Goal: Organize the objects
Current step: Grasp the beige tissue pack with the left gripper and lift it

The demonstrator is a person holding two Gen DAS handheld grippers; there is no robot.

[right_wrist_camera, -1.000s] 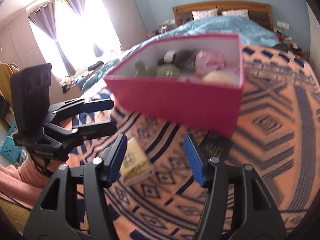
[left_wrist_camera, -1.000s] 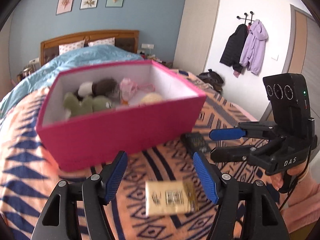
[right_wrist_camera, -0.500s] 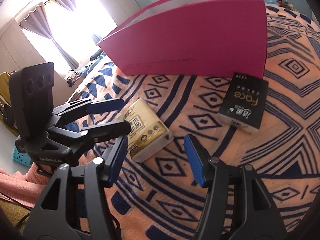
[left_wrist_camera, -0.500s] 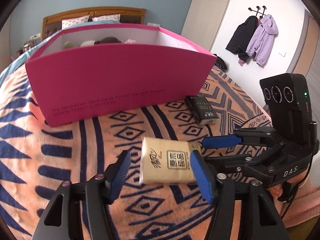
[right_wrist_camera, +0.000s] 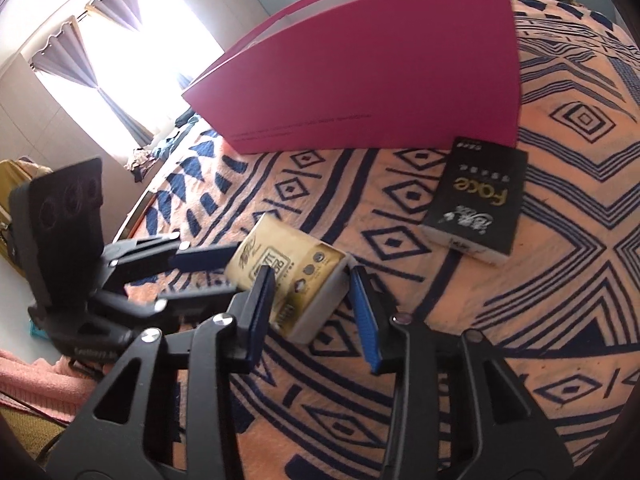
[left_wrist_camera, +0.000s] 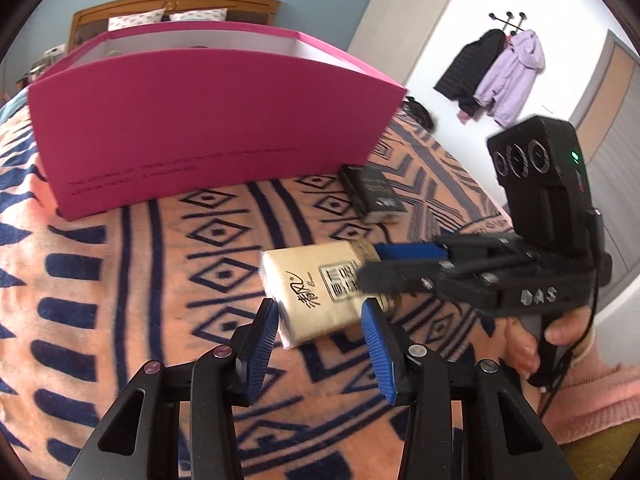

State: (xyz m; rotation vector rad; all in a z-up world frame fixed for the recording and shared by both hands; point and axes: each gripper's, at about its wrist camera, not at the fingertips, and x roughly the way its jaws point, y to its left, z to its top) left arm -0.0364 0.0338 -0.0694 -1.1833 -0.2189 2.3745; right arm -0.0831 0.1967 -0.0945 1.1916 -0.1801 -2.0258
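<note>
A tan tissue pack lies on the patterned bedspread; it also shows in the right wrist view. My left gripper is open, its jaws on either side of the pack's near end. My right gripper is open and straddles the pack's other end; in the left wrist view it reaches in from the right. A black tissue pack lies by the pink box, also seen in the left wrist view. The pink box stands behind.
The orange and blue bedspread covers the bed. A wooden headboard with pillows is behind the box. Coats hang on a wall rack to the right. A bright curtained window is to the left.
Both grippers have come down from above box height and closed in on the tan tissue pack from opposite ends. The box contents are no longer in sight.
</note>
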